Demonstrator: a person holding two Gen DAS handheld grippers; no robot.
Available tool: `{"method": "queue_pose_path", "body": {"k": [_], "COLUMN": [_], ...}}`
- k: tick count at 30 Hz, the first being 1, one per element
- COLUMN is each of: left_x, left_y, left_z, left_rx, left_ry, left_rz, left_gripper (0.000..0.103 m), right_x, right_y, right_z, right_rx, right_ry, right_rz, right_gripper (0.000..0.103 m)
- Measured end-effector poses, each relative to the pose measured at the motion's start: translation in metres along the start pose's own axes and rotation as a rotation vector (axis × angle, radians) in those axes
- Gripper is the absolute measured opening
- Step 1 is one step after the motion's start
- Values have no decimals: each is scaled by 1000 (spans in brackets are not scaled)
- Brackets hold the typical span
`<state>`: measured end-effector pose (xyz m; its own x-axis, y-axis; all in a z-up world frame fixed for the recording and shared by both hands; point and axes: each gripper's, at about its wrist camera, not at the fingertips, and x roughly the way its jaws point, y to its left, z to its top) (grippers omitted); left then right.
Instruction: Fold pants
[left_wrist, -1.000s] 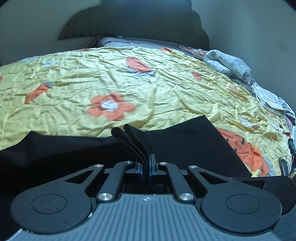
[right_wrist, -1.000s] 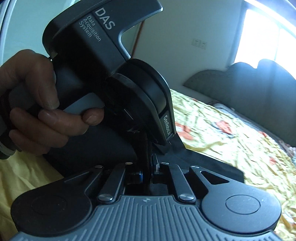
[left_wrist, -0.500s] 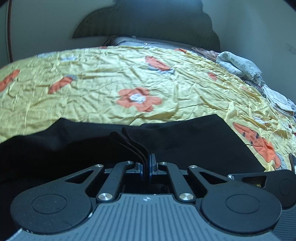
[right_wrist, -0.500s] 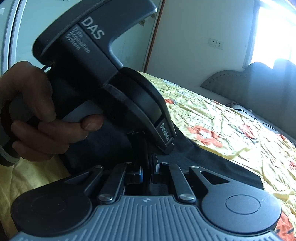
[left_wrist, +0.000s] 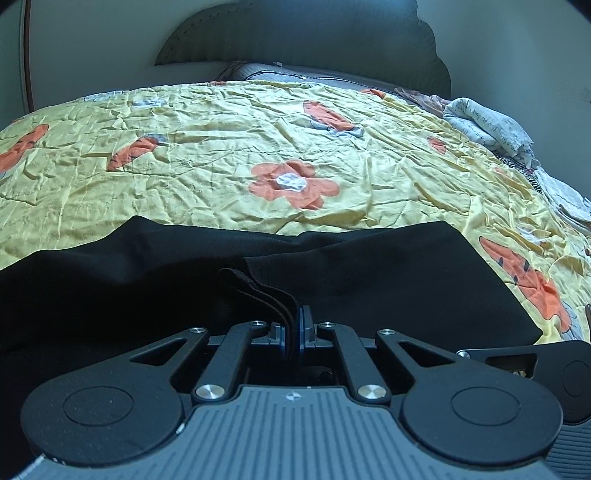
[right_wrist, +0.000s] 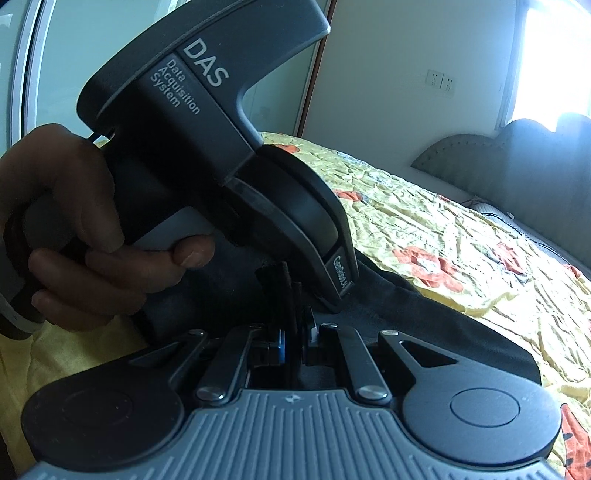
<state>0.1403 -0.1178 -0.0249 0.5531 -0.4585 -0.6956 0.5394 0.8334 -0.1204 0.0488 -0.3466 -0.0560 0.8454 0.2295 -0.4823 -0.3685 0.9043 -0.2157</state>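
Black pants (left_wrist: 369, 273) lie spread across a yellow flowered bedspread (left_wrist: 258, 125). My left gripper (left_wrist: 293, 325) is shut on a bunched edge of the pants, and folded layers of cloth stick up between its pads. In the right wrist view the pants (right_wrist: 424, 314) run off to the right, and my right gripper (right_wrist: 295, 332) is shut on a black edge of them too. Right in front of it sits the body of the left gripper tool (right_wrist: 207, 122), held by a hand (right_wrist: 74, 229). Both grippers are close together over the same stretch of cloth.
A grey padded headboard (left_wrist: 295, 40) stands at the far end of the bed. A heap of light clothes (left_wrist: 491, 125) lies at the bed's right edge. In the right wrist view a wall with sockets (right_wrist: 439, 81) and a bright window (right_wrist: 554, 66) lie behind.
Both grippers moved across the bed with the pants held; more black cloth now lies spread in front of the left gripper. The left tool sits a little higher in the right wrist view.
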Motion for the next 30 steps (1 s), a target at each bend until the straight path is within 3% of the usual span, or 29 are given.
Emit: {"method": "queue_pose_path", "body": {"k": [10, 23, 26, 30], "left_x": [-3, -4, -4, -5], "left_y": [5, 11, 11, 13], "left_z": [-1, -6, -6, -6], "left_rx": [1, 12, 13, 20], "left_ry": [-8, -22, -22, -17], "left_rz": [3, 22, 21, 24], "left_gripper": [7, 7, 7, 18], "right_x": [-5, -15, -19, -40], "right_y": [-27, -31, -52, -88], "right_z": [-11, -12, -12, -14], "right_rx": [2, 4, 6, -7], "right_ry": [13, 31, 50, 109], "right_rz": [-5, 11, 59, 151], "right_gripper": [8, 10, 11, 12]}}
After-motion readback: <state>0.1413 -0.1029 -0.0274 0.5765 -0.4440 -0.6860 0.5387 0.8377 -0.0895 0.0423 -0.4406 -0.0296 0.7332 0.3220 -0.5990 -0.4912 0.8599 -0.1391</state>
